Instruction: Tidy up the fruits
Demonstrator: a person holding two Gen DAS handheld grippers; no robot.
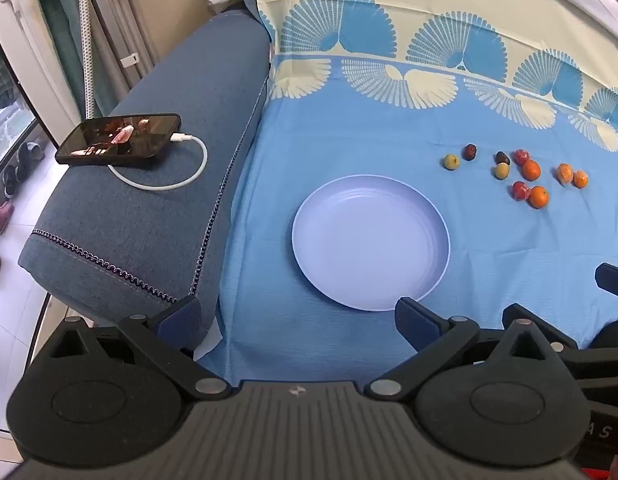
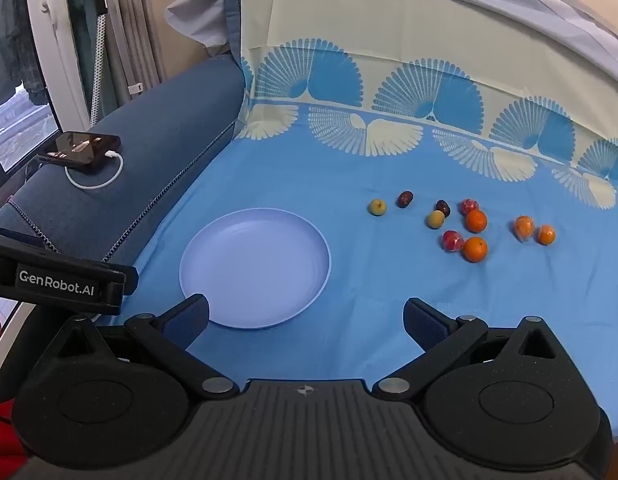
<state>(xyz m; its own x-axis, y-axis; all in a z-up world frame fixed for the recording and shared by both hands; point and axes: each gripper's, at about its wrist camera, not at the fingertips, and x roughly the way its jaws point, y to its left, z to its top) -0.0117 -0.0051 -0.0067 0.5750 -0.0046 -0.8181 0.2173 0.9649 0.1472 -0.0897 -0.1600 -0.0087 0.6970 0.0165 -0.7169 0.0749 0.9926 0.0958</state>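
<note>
A pale lilac plate (image 1: 309, 236) (image 2: 189, 264) lies empty on the blue cloth. Several small fruits lie in a loose group beyond it to the right: oranges (image 1: 538, 196) (image 2: 475, 249), red fruits (image 1: 520, 190) (image 2: 452, 240), yellow-green fruits (image 1: 451, 162) (image 2: 377, 207) and dark fruits (image 1: 470, 152) (image 2: 405, 199). My left gripper (image 1: 297, 316) is open and empty, at the plate's near edge. My right gripper (image 2: 307, 318) is open and empty, at the plate's near right edge. The left gripper's body (image 2: 57, 282) shows at the left of the right wrist view.
A dark blue sofa arm (image 1: 157, 200) (image 2: 157, 152) runs along the left of the cloth. A black phone (image 1: 119, 139) (image 2: 83, 147) with a white charging cable (image 1: 165, 184) lies on it. The patterned cloth rises up the backrest (image 1: 389, 8) behind the fruits.
</note>
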